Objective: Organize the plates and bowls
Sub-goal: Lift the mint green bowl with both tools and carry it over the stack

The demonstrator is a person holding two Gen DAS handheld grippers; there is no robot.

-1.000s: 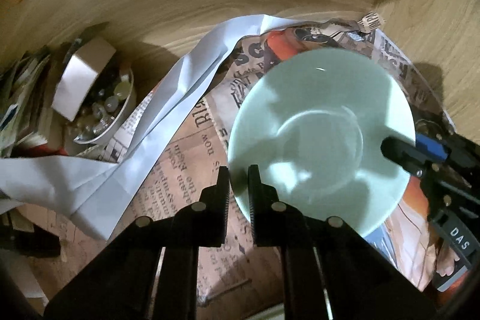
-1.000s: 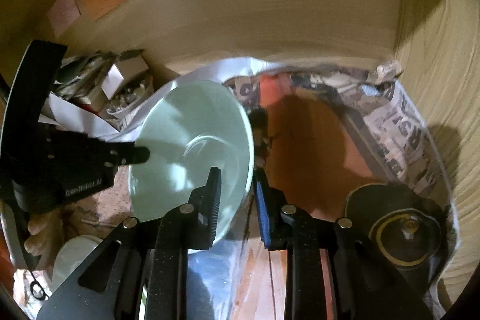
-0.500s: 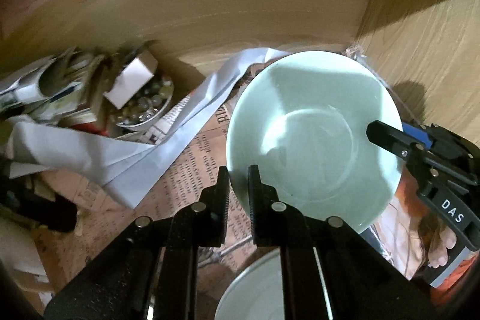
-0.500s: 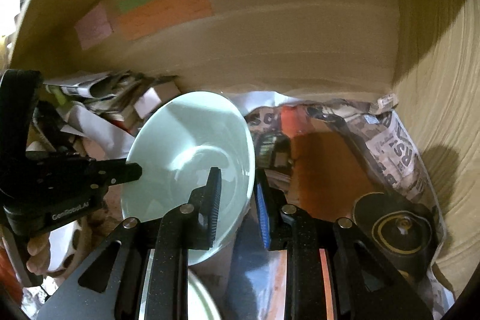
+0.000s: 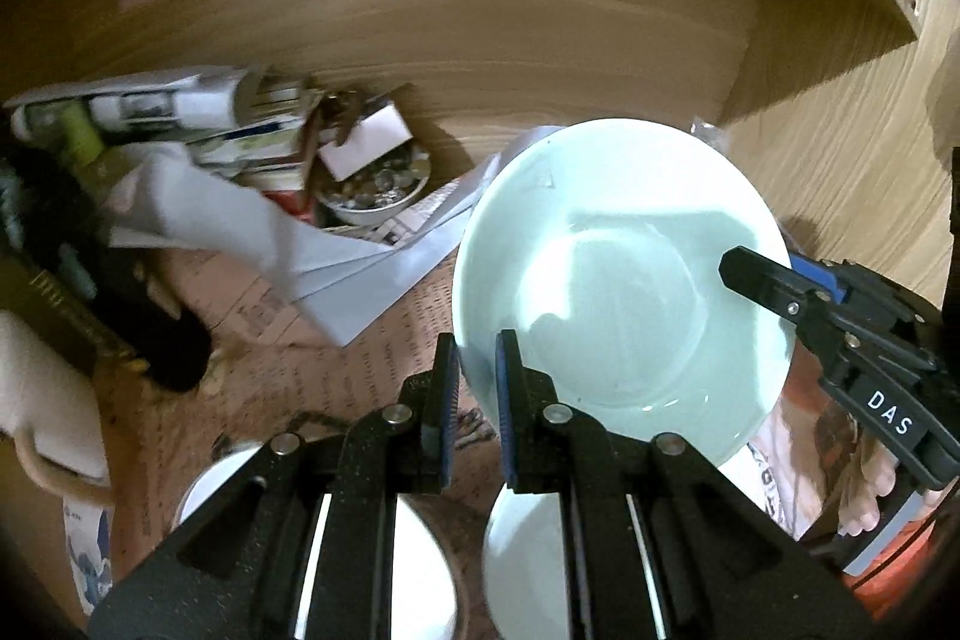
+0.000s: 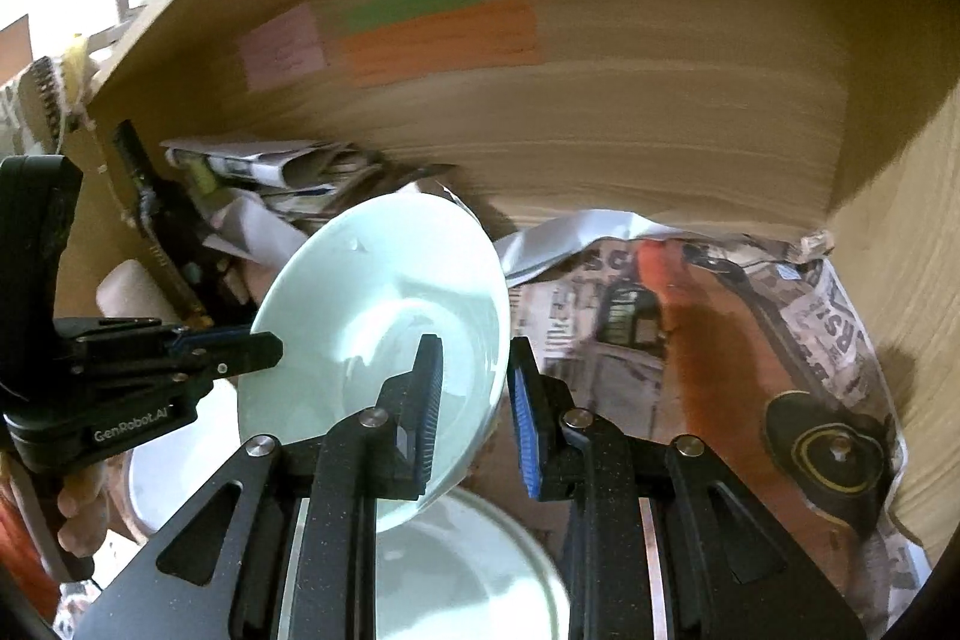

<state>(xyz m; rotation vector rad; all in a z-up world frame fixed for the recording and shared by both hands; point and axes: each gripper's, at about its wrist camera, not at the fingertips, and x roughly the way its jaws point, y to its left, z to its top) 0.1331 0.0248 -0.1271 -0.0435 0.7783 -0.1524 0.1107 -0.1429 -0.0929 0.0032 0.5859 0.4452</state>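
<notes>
Above a newspaper-lined wooden shelf (image 6: 708, 292), a pale green plate (image 5: 624, 274) is held in the air between two handheld grippers. The left gripper (image 5: 477, 400) has its jaws closed on the plate's near-left rim. The right gripper (image 6: 474, 418) straddles the opposite rim, one finger inside the plate and one outside, but I cannot tell whether the blue pads actually press on it.

Behind the plate on the left, a small white bowl (image 5: 375, 196) holds what look like glass beads or pebbles, with a white card (image 5: 366, 142) propped in it. Rolled newspapers (image 5: 150, 106) and loose white paper (image 5: 336, 256) lie around it. Below the grippers sit more white dishes (image 6: 474, 574).

Readable writing: "DAS" on the right gripper's body in the left wrist view, and "GenRobot.AI" on the left gripper's body in the right wrist view. Pink, green and orange sticky notes (image 6: 441, 37) are stuck on the back wall; their writing is too blurred to read.

Only the right wrist view shows a dark round lid with a yellow ring (image 6: 831, 451) lying on the newspaper at the far right. Only the left wrist view shows the bowl's contents.
</notes>
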